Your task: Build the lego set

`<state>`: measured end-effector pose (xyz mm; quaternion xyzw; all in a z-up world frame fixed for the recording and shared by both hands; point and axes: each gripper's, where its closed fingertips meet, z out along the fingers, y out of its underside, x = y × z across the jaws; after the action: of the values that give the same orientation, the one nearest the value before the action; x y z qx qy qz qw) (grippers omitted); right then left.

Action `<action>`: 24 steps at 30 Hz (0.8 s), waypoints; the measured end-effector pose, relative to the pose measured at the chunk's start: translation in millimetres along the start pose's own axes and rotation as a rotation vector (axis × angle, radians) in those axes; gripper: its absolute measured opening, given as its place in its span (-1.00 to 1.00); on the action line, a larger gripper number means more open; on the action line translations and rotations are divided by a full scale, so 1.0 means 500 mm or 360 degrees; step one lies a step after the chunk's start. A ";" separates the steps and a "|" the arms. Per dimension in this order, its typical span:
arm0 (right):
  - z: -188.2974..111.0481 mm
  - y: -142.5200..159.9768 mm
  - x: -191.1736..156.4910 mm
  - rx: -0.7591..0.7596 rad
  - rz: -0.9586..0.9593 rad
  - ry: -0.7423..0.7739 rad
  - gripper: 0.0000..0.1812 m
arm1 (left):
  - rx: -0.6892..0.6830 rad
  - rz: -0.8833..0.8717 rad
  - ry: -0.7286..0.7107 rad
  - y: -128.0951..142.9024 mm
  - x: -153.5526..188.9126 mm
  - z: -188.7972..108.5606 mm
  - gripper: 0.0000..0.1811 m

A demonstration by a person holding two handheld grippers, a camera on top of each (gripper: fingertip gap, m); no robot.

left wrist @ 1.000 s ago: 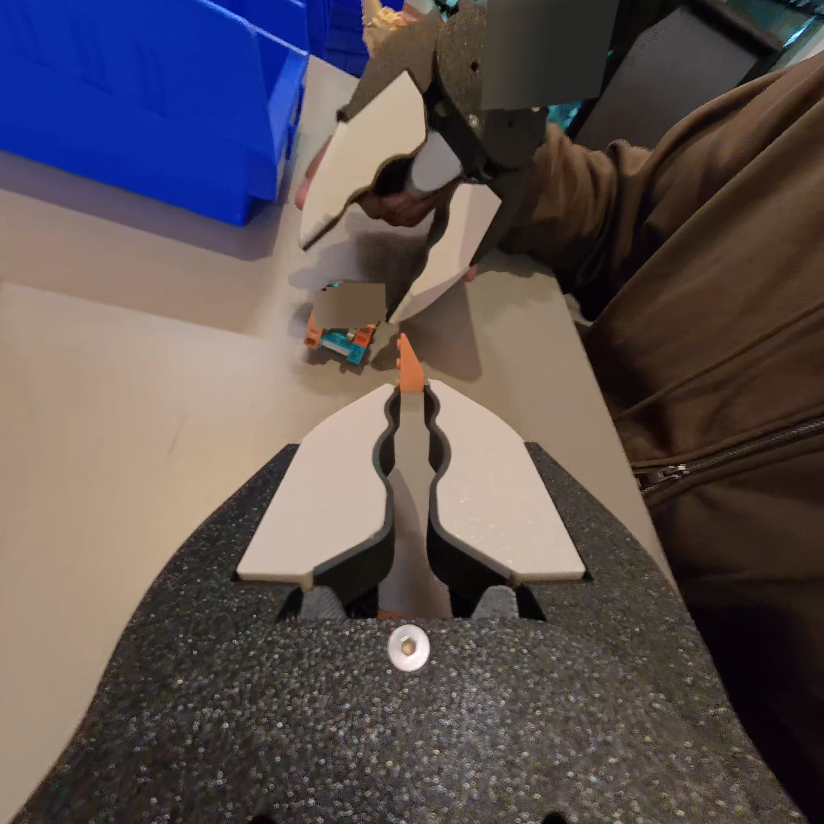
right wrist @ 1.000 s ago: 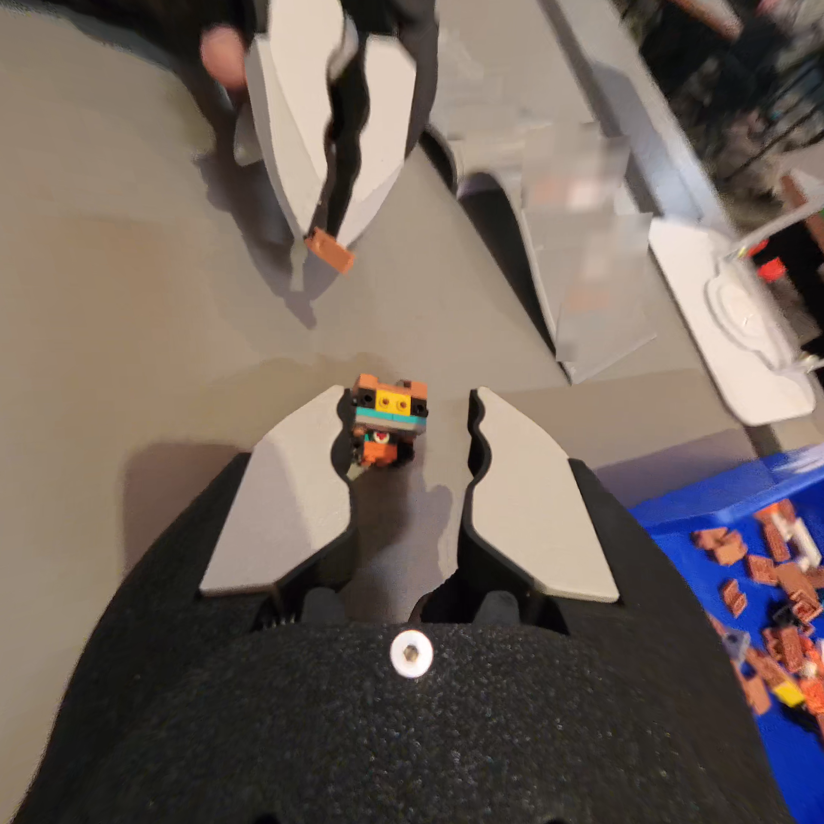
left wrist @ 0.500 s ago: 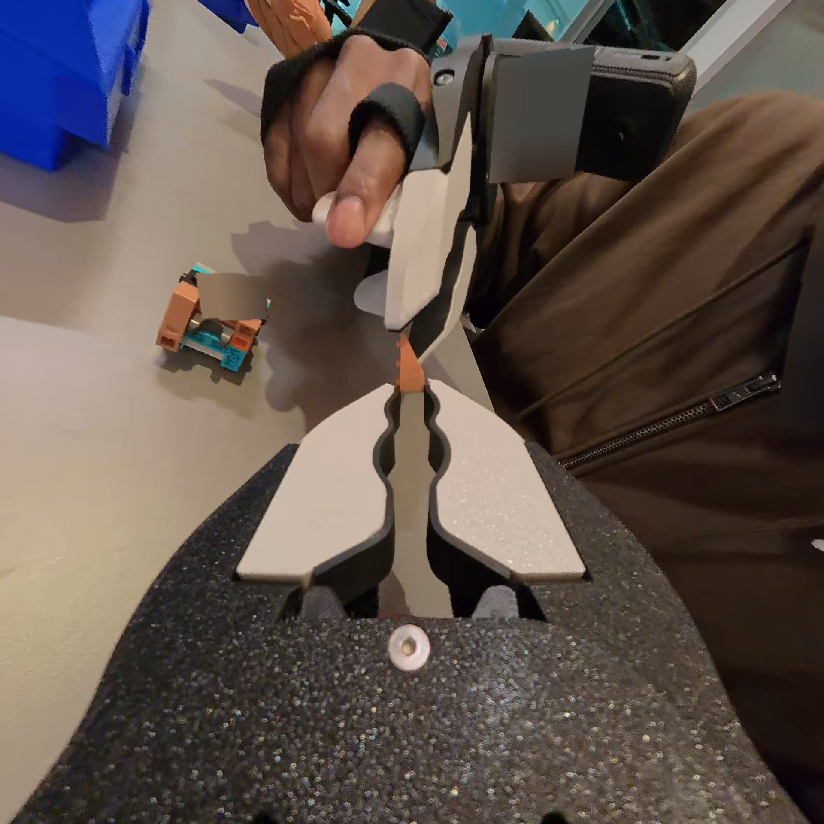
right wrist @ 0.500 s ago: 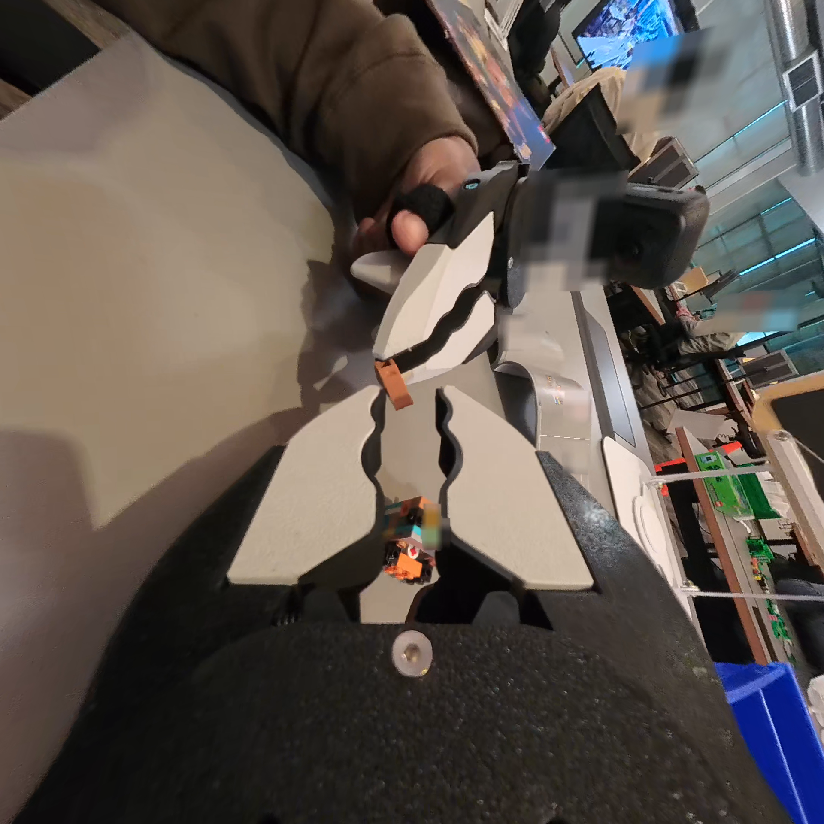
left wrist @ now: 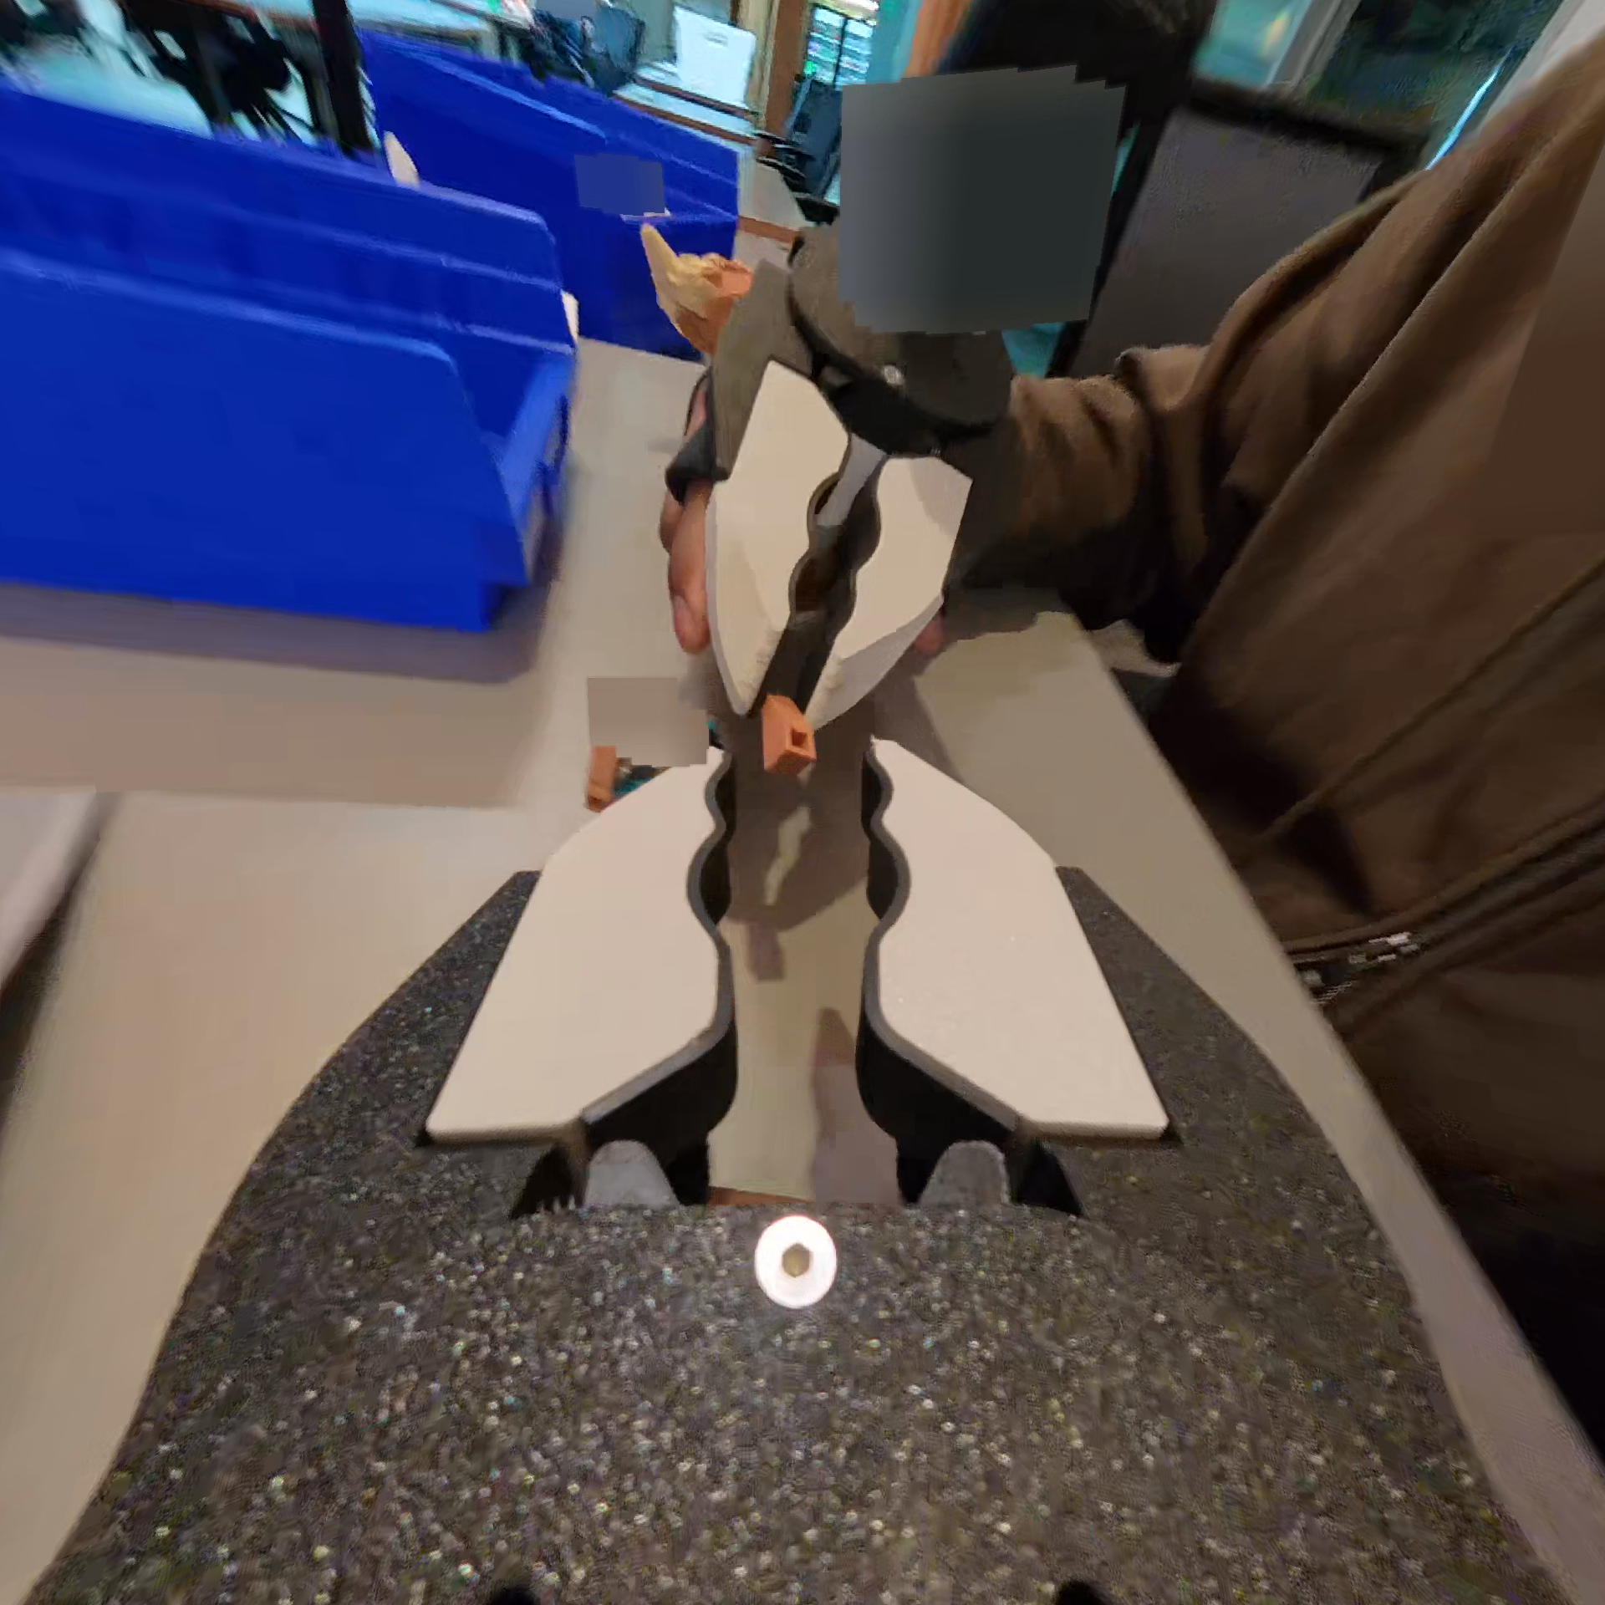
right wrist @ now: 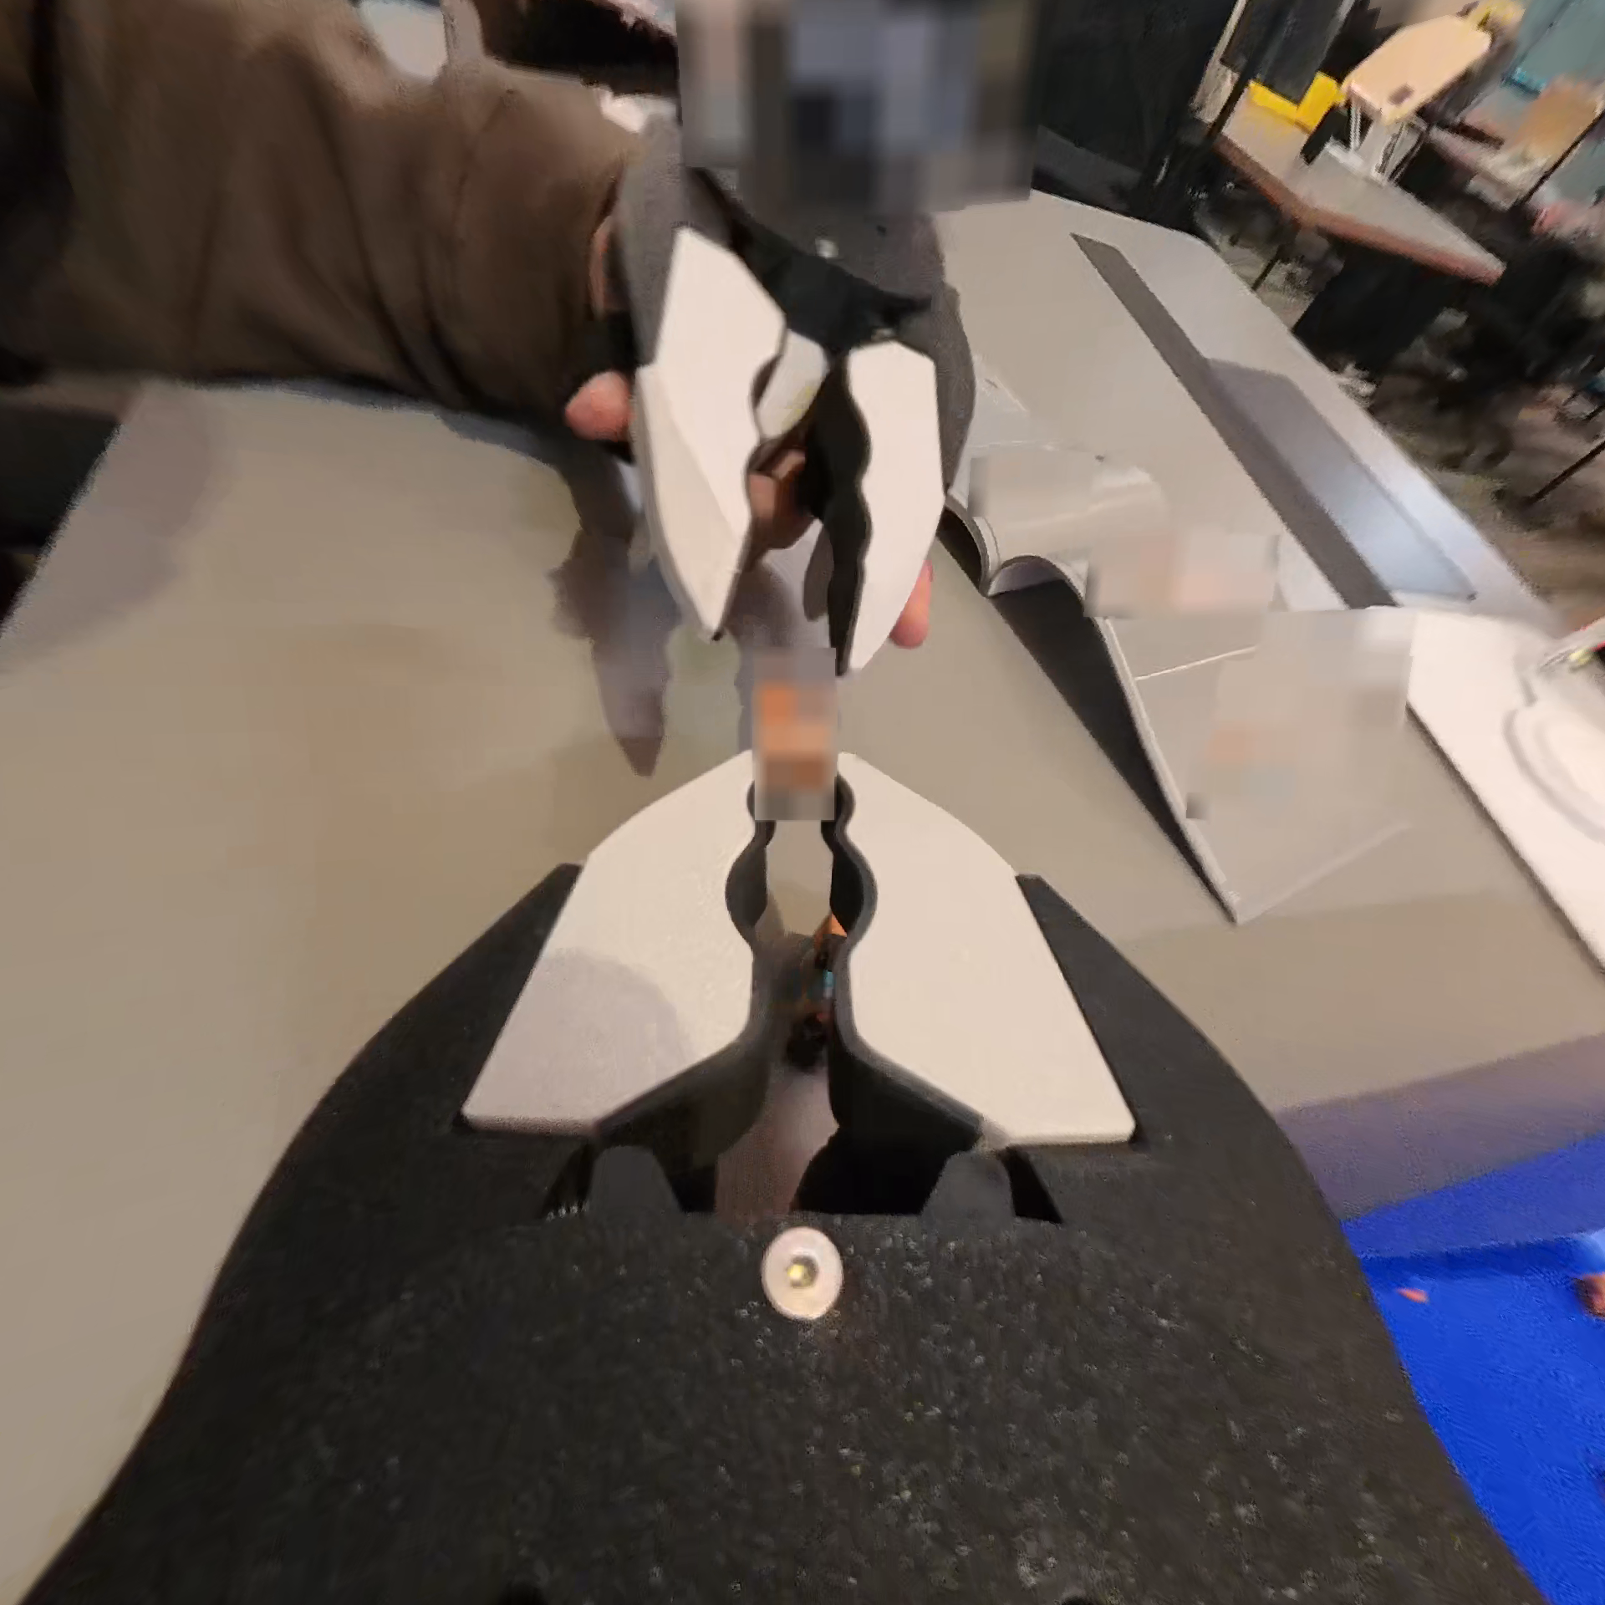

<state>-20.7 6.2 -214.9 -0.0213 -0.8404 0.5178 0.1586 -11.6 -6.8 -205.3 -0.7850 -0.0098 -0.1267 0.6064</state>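
two tools, right tool (left wrist: 776, 708) gripping one brown brick (left wrist: 789, 743)

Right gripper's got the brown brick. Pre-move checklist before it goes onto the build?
1. Right gripper shut on brown brick: ok.
2. Left gripper open, not gripping the brick: ok.
3. Which way the brick's studs face: cannot tell.
4. Small build resting on the table: ok, partly hidden.
5. Brick lined up over the build: not ok, build lies off to one side.
6. Build steadied by a gripper: not ok.
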 end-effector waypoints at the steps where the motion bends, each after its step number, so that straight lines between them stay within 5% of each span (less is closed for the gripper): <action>1: 0.000 -0.003 0.003 0.0021 0.0070 -0.0007 -0.90 | -0.0013 0.0098 -0.0042 -0.001 0.000 0.000 -0.67; 15: 0.010 0.002 -0.005 0.0038 0.0229 -0.0098 -0.91 | -0.0188 0.0412 -0.0254 0.018 -0.014 0.022 -0.84; 24: 0.002 0.008 0.017 0.0017 0.0191 -0.0010 -0.87 | -0.0152 0.0366 -0.0291 0.010 -0.025 0.019 -0.91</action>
<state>-29.3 9.0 -216.4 -0.0693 -0.8354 0.5308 0.1248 -20.9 2.5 -214.7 -0.8171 0.0309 0.0153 0.5754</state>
